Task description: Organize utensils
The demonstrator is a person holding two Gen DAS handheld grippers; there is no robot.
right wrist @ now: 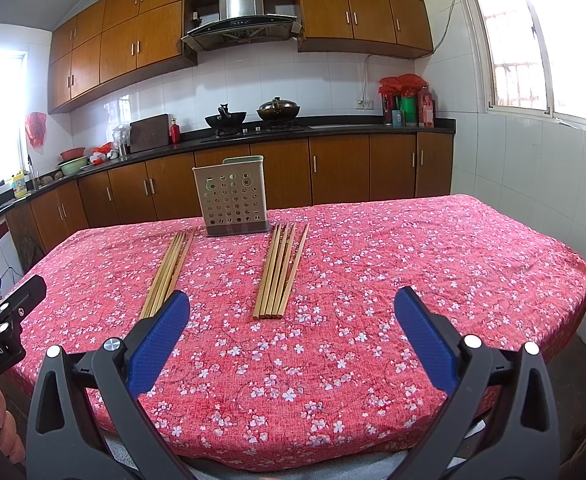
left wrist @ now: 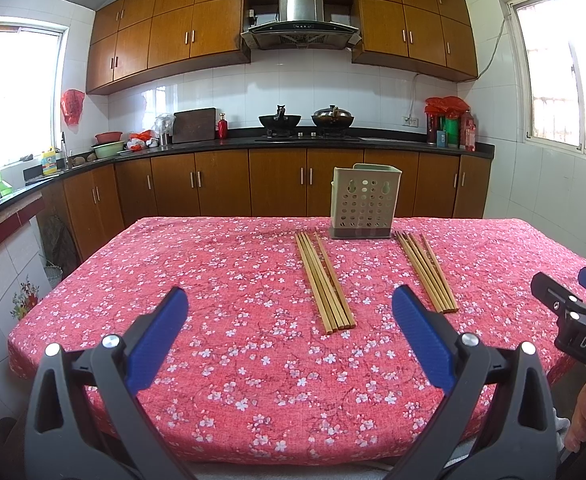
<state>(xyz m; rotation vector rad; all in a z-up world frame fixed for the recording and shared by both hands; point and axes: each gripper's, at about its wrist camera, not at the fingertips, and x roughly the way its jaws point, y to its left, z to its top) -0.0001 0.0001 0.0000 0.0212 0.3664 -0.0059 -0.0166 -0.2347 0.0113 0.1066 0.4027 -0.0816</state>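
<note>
Wooden chopsticks (left wrist: 324,280) mid-table; both grippers (left wrist: 289,312) seemingly clear.

We see a kitchen with glossy brown wooden wall cabinets (left wrist: 165,36) above white tiled walls (left wrist: 209,96) and matching brown base cabinets (left wrist: 221,182) under a black stone countertop (left wrist: 393,136). A stainless steel range hood (left wrist: 301,16) hangs over a gas hob carrying two dark woks (left wrist: 280,120). Bright daylight pours through a window on the left (left wrist: 17,92) and a barred window on the right (left wrist: 565,80). In front of us stands a table under a red cloth printed with white blossoms (left wrist: 233,280).
</note>
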